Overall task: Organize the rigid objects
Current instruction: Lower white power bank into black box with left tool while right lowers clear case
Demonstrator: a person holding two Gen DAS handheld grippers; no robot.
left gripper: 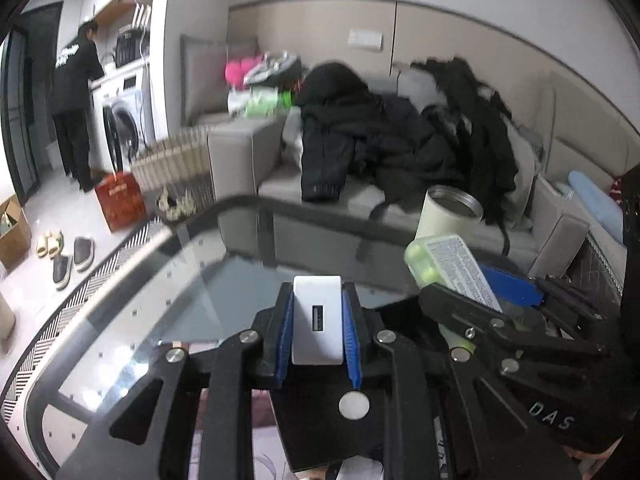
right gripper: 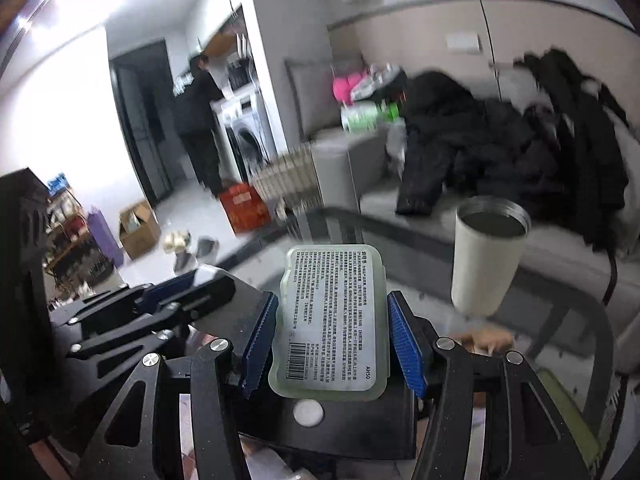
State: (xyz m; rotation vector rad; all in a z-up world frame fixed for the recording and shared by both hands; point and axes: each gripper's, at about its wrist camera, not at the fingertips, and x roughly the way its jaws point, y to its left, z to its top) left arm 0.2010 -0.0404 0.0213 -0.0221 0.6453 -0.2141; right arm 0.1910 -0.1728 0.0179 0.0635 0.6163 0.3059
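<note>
My left gripper (left gripper: 317,312) is shut on a small white charger block (left gripper: 317,320) with a USB port, held above the glass table (left gripper: 168,300). My right gripper (right gripper: 332,320) is shut on a flat translucent green plastic case (right gripper: 330,316) with a printed label. The case and the right gripper also show in the left wrist view (left gripper: 452,268), close on the right. The left gripper with its white block shows at the left of the right wrist view (right gripper: 208,292). A cream tumbler (right gripper: 486,254) with a steel rim stands open on the table, also in the left wrist view (left gripper: 448,212).
A grey sofa (left gripper: 280,188) piled with black coats (left gripper: 380,132) lies behind the table. A red bag (left gripper: 120,200), shoes (left gripper: 68,256) and a cardboard box (left gripper: 14,232) sit on the floor at left. A person (left gripper: 76,100) stands at a washing machine (left gripper: 124,120).
</note>
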